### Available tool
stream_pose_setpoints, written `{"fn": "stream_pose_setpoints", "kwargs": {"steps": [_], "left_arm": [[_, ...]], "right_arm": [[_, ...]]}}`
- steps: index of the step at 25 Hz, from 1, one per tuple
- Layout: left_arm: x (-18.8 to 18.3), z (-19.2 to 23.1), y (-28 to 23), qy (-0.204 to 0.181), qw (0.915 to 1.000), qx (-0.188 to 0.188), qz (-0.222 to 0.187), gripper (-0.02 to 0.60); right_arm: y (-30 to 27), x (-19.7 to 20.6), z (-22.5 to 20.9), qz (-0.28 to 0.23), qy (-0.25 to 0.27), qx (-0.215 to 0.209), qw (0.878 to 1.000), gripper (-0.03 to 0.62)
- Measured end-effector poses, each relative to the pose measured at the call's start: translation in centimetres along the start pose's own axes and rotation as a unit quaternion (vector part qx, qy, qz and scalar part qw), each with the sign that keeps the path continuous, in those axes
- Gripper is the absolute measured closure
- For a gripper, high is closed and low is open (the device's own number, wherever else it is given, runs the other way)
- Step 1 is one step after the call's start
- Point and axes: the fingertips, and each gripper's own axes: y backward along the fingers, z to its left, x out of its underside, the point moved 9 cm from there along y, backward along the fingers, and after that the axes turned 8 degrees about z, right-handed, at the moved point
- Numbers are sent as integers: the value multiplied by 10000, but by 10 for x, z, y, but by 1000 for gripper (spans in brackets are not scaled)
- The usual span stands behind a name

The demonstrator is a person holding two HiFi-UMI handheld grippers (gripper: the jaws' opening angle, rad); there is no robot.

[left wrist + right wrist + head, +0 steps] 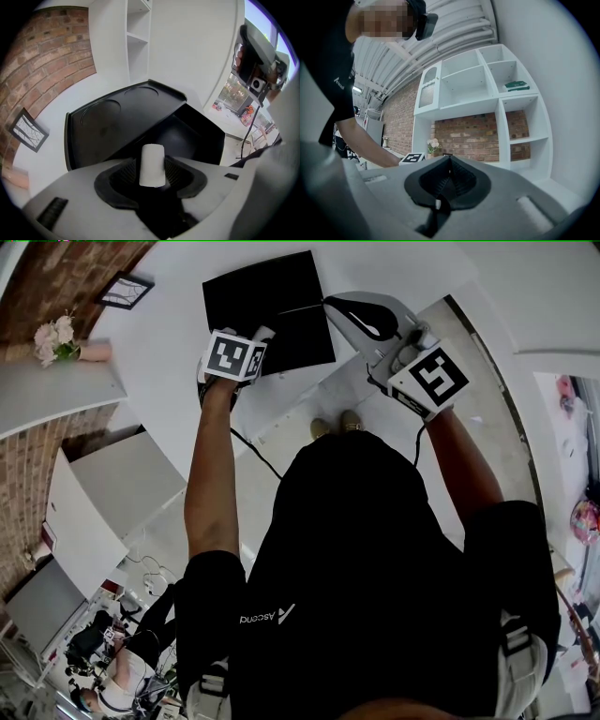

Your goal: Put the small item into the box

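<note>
A small white cylinder point(152, 165) stands upright between the ridged pads of my left gripper point(153, 160), which is shut on it. In the head view the same white item point(263, 333) pokes out past the left gripper's marker cube point(234, 356), at the near edge of the black box point(272, 310). From the left gripper view the box point(192, 140) lies just beyond the jaws, its lid point(117, 117) swung open and flat to the left. My right gripper point(330, 302) hovers off the box's right side. Its jaws point(450, 159) meet at the tip with nothing between them.
The box rests on a white table point(169, 381). A small framed picture point(125, 290) lies at the table's far left, with pink flowers point(54, 338) beyond it. A white shelf unit point(487, 103) stands against the brick wall point(51, 61). The person's shoes point(336, 426) show below the table edge.
</note>
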Motion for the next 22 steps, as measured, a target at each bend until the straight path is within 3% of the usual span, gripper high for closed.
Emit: {"fn": "stream_pose_setpoints", "kwargs": {"steps": [5, 12, 18, 22], "left_arm": [[3, -1, 3, 24, 10000, -66, -38, 396], [7, -7, 17, 29, 9996, -120, -245, 396], [9, -13, 41, 130, 9970, -232, -721, 396], [9, -17, 62, 216, 9912, -320, -1267, 396]], "right_arm": [[1, 3, -1, -210, 71, -39, 9997, 592], [0, 4, 1, -46, 83, -54, 9999, 592], [-3, 4, 5, -44, 106, -95, 9999, 592], [-4, 2, 7, -50, 119, -116, 9998, 592]]}}
